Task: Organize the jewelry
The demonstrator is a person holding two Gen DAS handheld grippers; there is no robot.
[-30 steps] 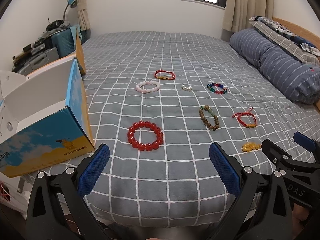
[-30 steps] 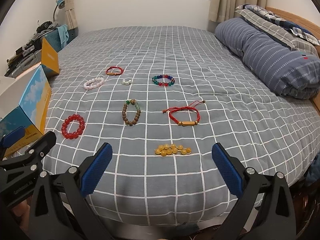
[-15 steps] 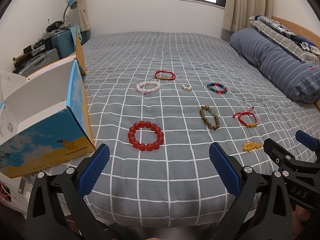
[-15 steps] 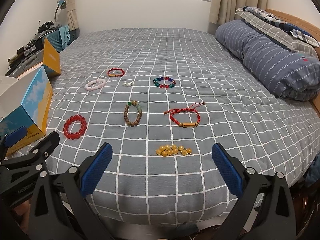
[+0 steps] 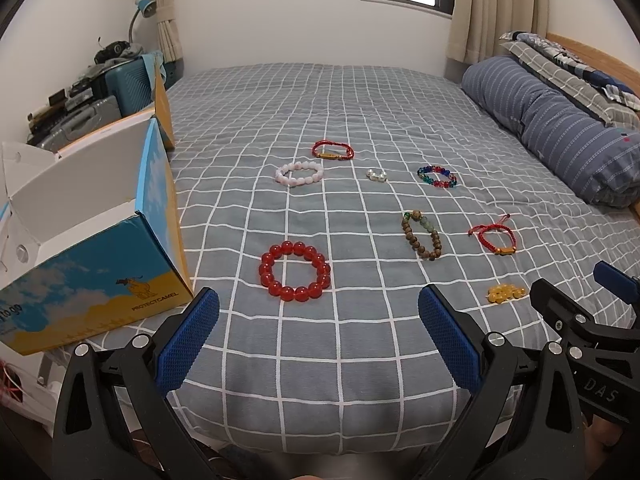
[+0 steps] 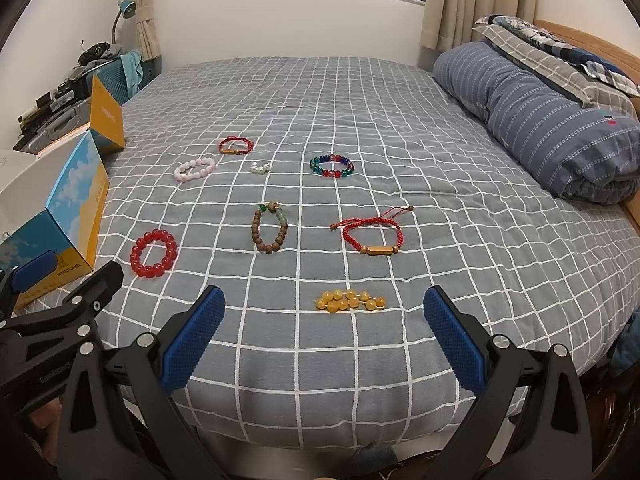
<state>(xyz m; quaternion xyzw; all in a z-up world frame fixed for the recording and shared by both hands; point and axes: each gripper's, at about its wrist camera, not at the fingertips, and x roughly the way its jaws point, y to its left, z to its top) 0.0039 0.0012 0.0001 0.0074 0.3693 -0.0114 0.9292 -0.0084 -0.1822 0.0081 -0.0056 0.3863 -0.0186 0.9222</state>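
hovering at the bed (image 5: 320,360) edge, your left gripper (image 5: 318,344) and right gripper (image 6: 324,336) both gaped wide and held nothing. you had the red beads (image 5: 295,270) lying just beside the box (image 5: 96,276), so a straight low approach, pads astride one side, looked best.

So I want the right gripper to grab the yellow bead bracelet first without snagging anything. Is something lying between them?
Nothing visible does. The yellow bead bracelet lies just ahead of the open right gripper, with only bare checked grey bedsheet between them. The red cord bracelet lies beyond it.
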